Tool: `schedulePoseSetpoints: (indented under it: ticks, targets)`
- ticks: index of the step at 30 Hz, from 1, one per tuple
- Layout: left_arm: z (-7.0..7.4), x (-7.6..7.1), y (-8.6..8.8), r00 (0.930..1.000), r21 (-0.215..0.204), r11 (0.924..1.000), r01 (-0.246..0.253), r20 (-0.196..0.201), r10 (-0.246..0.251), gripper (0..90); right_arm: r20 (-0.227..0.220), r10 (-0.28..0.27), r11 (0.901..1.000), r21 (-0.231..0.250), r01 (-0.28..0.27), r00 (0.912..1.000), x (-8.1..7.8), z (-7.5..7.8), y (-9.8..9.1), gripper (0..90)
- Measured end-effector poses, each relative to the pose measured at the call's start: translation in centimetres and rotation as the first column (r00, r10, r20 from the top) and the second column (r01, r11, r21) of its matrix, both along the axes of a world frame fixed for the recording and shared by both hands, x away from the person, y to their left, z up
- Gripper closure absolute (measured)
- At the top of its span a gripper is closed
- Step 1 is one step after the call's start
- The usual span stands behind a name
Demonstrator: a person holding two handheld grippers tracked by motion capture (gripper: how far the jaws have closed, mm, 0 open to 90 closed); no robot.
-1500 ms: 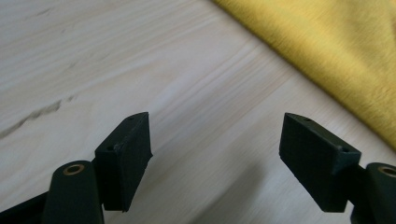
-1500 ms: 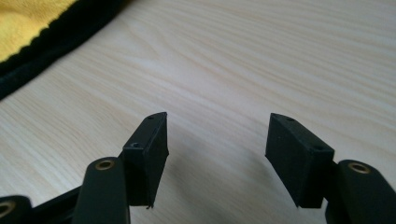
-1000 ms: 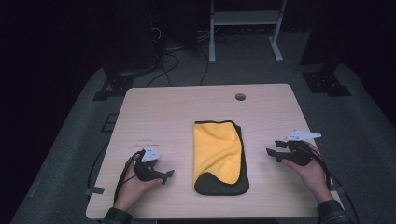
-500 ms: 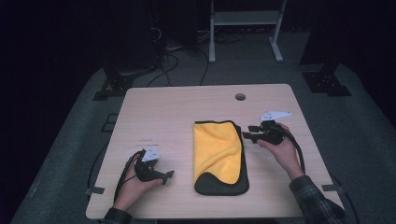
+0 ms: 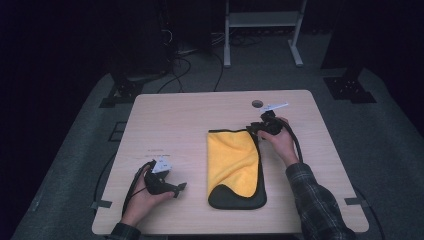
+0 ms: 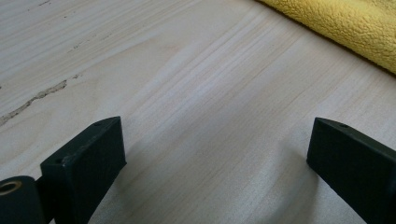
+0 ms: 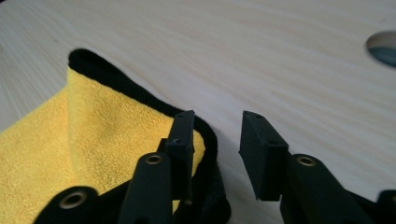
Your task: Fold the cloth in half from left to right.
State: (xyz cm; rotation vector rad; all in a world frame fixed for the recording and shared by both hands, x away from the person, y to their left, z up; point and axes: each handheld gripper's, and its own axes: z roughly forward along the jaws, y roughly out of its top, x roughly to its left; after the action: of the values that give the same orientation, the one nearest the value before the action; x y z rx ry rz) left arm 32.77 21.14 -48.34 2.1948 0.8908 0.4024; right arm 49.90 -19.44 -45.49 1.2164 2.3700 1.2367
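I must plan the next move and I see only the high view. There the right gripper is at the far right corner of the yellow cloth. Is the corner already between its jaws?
Observer: In the right gripper view, the right gripper has the corner's black edge in the gap of its jaws, which have just been closing. One jaw lies over the cloth, the other over the bare table. They do not yet press it.
Operator: Is the cloth one layer there?
Observer: No. A black layer lies under the yellow one and sticks out around it.
Operator: And the left gripper?
Observer: In the left gripper view, the left gripper has its jaws wide apart over bare wood, with the cloth's edge farther ahead.
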Motion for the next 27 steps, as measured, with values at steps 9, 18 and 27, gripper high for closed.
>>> schedulePoseSetpoints:
  ticks: [9,18,27]
  targets:
    - [0.0,0.0,0.0,1.0,0.0,1.0,0.0,0.0,0.0,3.2,-0.021,0.007,0.9999,-0.014,-0.007,0.9998,0.1,-0.3,0.4,85.6]
    - [0.0,0.0,0.0,1.0,0.0,1.0,-0.001,0.0,0.001,3.2,-0.032,-0.035,0.997,-0.071,0.033,0.9989,-0.3,-0.4,-1.1,82.9]
    - [0.0,0.0,0.0,1.0,0.0,1.0,-0.001,0.0,0.001,3.2,0.032,-0.08,0.9953,-0.053,0.081,0.9963,-1.3,0.3,-2.4,65.1]
